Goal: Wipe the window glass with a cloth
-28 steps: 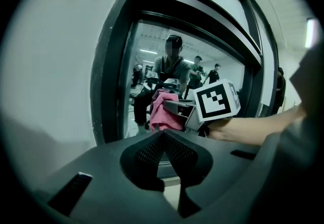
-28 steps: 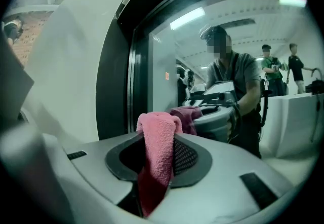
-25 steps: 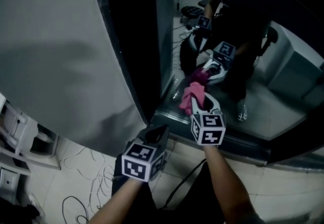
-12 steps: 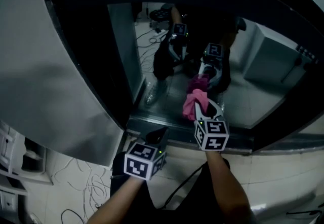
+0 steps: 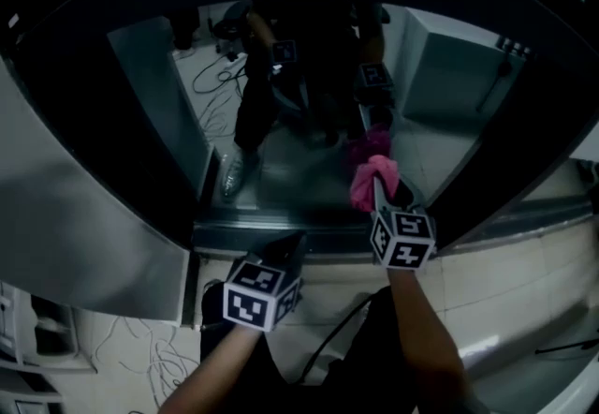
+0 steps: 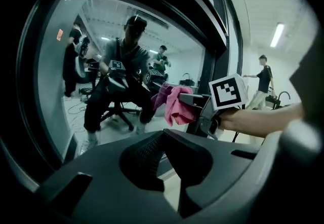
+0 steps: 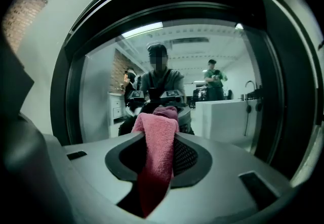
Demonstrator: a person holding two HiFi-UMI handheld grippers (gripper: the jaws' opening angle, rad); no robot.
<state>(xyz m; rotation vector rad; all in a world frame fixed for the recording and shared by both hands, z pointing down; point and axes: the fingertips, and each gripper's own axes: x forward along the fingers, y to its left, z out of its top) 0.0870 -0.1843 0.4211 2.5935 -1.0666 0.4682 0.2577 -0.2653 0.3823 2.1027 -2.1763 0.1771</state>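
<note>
— Black left gripper (image 5: 289,244): holding anything?
— Nothing; jaws together, low by the sill (image 5: 281,236).
— And the right gripper (image 5: 377,189)?
— Clamped on a pink cloth (image 5: 366,182), its bunched end against the glass (image 5: 290,173), near the lower edge.

Head view: dim, underexposed, heavy shadow.
Gripper views: brighter, fisheye-warped at edges, near parts soft.
Light: ceiling strip (image 6: 278,35), glaring white.
</note>
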